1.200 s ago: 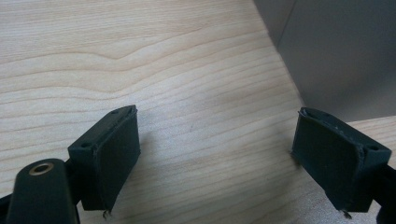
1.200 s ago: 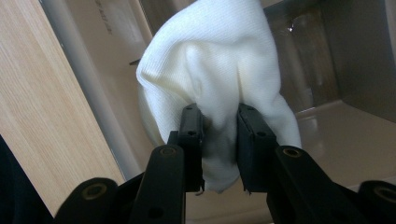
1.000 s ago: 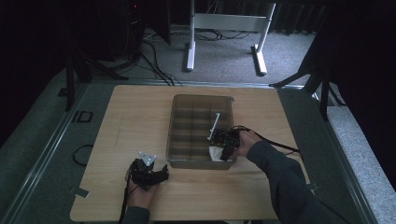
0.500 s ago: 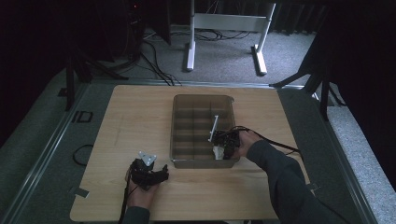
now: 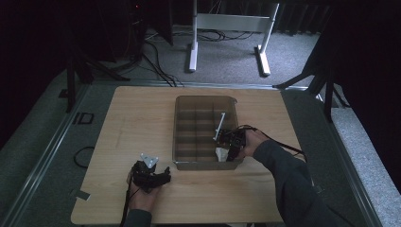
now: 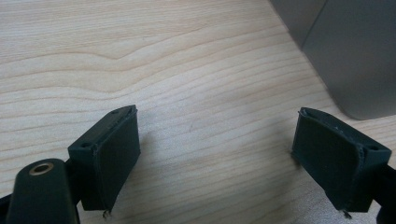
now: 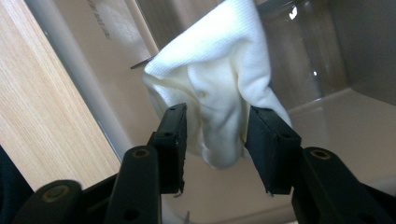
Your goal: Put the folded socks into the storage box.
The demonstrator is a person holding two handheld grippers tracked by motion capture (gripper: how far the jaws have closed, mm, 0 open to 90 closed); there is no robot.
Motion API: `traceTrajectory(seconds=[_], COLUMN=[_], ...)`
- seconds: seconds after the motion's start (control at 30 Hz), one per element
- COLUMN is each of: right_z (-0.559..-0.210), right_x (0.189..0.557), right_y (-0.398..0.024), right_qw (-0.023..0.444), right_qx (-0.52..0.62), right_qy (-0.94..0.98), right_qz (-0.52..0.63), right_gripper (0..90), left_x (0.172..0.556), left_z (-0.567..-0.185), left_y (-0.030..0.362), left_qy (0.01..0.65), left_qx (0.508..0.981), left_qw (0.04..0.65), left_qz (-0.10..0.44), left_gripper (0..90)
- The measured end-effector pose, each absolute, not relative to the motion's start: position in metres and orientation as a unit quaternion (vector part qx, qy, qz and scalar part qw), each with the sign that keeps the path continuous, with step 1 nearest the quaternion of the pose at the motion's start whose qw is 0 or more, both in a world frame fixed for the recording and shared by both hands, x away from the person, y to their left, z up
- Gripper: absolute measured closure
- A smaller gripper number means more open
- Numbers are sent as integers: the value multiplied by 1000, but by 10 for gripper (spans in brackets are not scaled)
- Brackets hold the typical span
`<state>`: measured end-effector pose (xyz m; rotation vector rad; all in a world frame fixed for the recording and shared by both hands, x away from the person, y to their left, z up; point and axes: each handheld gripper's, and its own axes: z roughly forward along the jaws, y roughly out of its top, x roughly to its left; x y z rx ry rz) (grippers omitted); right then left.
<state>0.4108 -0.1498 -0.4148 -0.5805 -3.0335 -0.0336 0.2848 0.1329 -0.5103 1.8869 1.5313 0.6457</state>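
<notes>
A translucent grey divided box stands at mid-table. In its near right compartment lies a crumpled white cloth. My right gripper points down into that compartment. Its jaws have just been opening and now stand apart on either side of the cloth, which hangs loosely between them. Resting on the wood near the front edge, left of the box, is my left gripper, open wide with nothing between its fingers. The box corner lies just ahead of it to the right.
A thin white rod leans in the box's right column. The box's other compartments look empty. Bare wooden tabletop spreads left of the box. A white desk frame and cables lie on the floor beyond the table.
</notes>
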Motion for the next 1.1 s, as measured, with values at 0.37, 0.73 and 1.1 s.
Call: traceTrajectory(seconds=[0.37, 0.73, 1.1], right_z=[-399, -389, -391], right_x=[409, 404, 397], right_y=[-159, -155, -144], right_qw=[11, -13, -24], right_qx=[-194, -174, -150], right_qy=[-980, -983, -987], right_qz=[-37, -53, -51], right_gripper=[564, 656, 830], left_x=[285, 285, 285], left_z=[-510, -510, -510], left_y=[133, 133, 133], left_qy=[580, 580, 579], left_qx=[714, 714, 714], left_qw=[308, 308, 308], left_qz=[244, 244, 245], left_gripper=[151, 152, 151])
